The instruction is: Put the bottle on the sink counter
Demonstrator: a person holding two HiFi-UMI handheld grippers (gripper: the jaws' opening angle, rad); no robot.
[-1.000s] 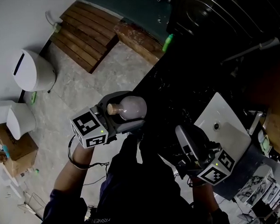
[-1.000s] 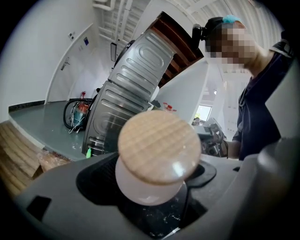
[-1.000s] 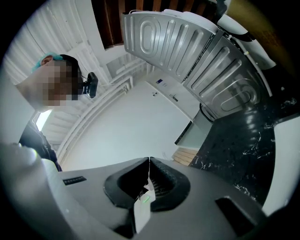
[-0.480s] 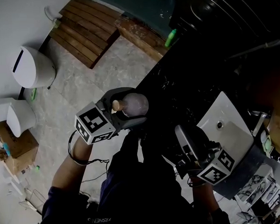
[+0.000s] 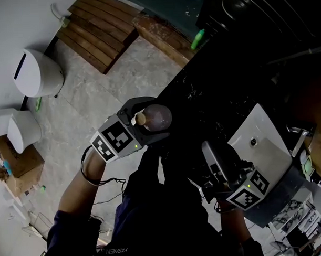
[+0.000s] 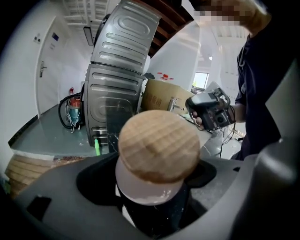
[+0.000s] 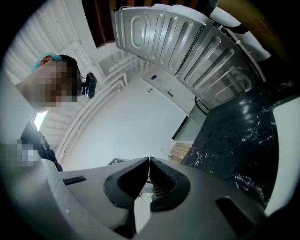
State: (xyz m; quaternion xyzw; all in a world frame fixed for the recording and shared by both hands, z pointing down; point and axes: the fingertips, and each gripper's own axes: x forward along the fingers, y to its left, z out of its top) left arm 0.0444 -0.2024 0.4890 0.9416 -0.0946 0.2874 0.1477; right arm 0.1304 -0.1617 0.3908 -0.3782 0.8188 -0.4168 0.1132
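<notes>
My left gripper [image 5: 144, 121] is shut on a round pale bottle [image 5: 156, 117] with a cork stopper [image 5: 140, 118], held in the air at the edge of the black marbled sink counter [image 5: 212, 97]. In the left gripper view the cork [image 6: 158, 145] fills the middle and the jaws clasp the bottle's neck [image 6: 150, 194]. My right gripper [image 5: 210, 155] is shut and empty, low at the right beside the white sink basin [image 5: 261, 142]. Its jaws [image 7: 149, 177] meet with nothing between them.
A green bottle [image 5: 199, 38] lies at the counter's far end by a wooden bench [image 5: 162, 38]. A wooden slatted platform [image 5: 99, 27] and white bins [image 5: 35, 74] stand on the tiled floor at left. Metal appliances [image 6: 117, 89] rise behind the counter.
My left gripper has carried the bottle a little right and toward the counter, turning slightly. The right gripper has stayed in place.
</notes>
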